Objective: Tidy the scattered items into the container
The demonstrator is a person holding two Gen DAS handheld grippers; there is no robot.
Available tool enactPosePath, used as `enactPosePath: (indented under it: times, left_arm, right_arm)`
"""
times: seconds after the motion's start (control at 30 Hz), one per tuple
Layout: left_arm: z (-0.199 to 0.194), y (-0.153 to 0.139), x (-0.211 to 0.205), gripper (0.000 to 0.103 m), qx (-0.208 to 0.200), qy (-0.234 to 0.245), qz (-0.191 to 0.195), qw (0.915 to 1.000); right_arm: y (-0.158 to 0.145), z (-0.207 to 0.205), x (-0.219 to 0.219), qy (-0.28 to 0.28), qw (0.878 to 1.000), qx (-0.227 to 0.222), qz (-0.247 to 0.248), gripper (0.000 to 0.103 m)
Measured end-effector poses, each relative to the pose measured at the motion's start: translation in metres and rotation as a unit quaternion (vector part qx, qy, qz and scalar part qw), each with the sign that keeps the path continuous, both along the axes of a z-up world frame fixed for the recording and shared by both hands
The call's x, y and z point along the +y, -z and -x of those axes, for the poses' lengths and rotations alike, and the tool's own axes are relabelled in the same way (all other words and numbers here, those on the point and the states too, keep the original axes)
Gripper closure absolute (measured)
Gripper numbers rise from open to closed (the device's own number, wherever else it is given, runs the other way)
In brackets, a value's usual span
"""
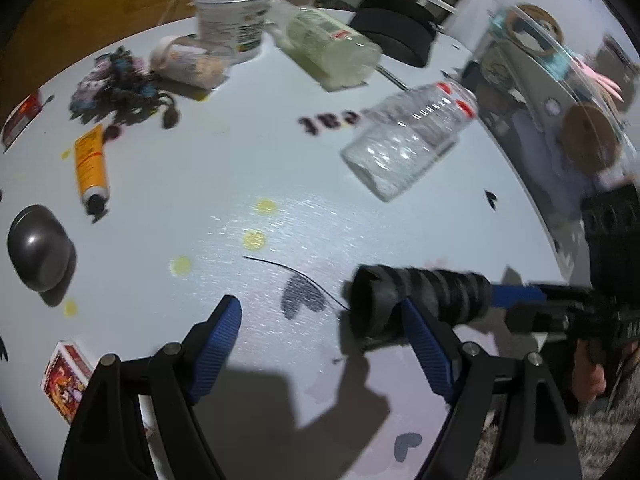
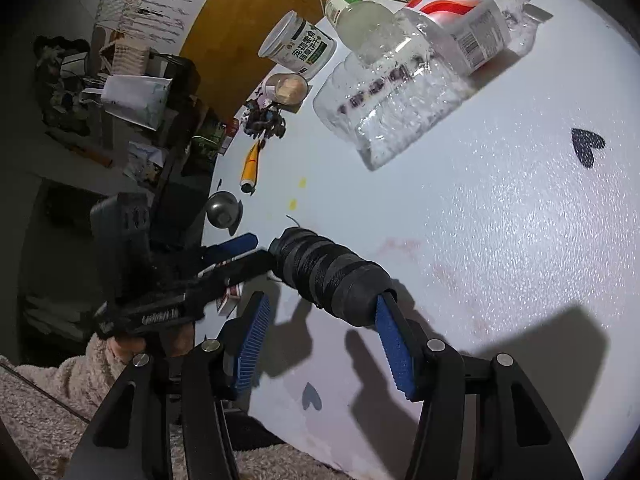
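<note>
A black thread spool (image 1: 416,300) lies on the white round table (image 1: 240,168), also seen in the right wrist view (image 2: 328,276). My left gripper (image 1: 320,320) is open, its right finger beside the spool. My right gripper (image 2: 324,320) is open, its right finger (image 2: 394,344) touching the spool's near end. A clear plastic container (image 1: 600,92) with items inside stands at the right edge. Scattered: clear bottles (image 1: 408,136), an orange tube (image 1: 91,164), a metal dome (image 1: 38,248), a dark scrunchie bundle (image 1: 116,84).
A white tub (image 1: 232,20), a small lying jar (image 1: 188,60), a pale lying bottle (image 1: 332,48) and a black round case (image 1: 396,28) sit at the far side. A matchbox (image 1: 66,380) lies near the left edge. Floor clutter (image 2: 120,92) lies beyond the table.
</note>
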State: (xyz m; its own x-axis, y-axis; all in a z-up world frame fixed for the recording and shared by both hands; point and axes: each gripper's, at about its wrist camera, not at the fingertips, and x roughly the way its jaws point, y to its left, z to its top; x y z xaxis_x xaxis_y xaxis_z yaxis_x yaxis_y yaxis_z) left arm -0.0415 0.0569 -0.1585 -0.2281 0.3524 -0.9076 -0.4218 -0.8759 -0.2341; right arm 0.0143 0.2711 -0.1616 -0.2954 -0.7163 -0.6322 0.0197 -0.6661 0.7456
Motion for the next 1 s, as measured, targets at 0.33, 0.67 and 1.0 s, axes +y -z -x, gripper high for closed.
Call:
enactPosePath:
  times: [0.33,0.67,1.0]
  left_arm:
    - [-0.009,0.012,0.017,0.043,-0.037,0.054,-0.05,0.9966]
    - [-0.004,0.008,0.027,0.063,-0.06,0.081,-0.075,0.9921]
    - [-0.007,0.006,0.029,0.086,-0.102,0.084,-0.126,0.9831]
  right_arm:
    - [0.011,0.012,-0.004,-0.005,1.0,-0.019,-0.008,0.047]
    - [0.014,0.021,-0.003,0.005,0.999,-0.029,-0.017,0.047]
    - [0.017,0.035,0.006,0.031,0.997,-0.045,-0.046,0.047]
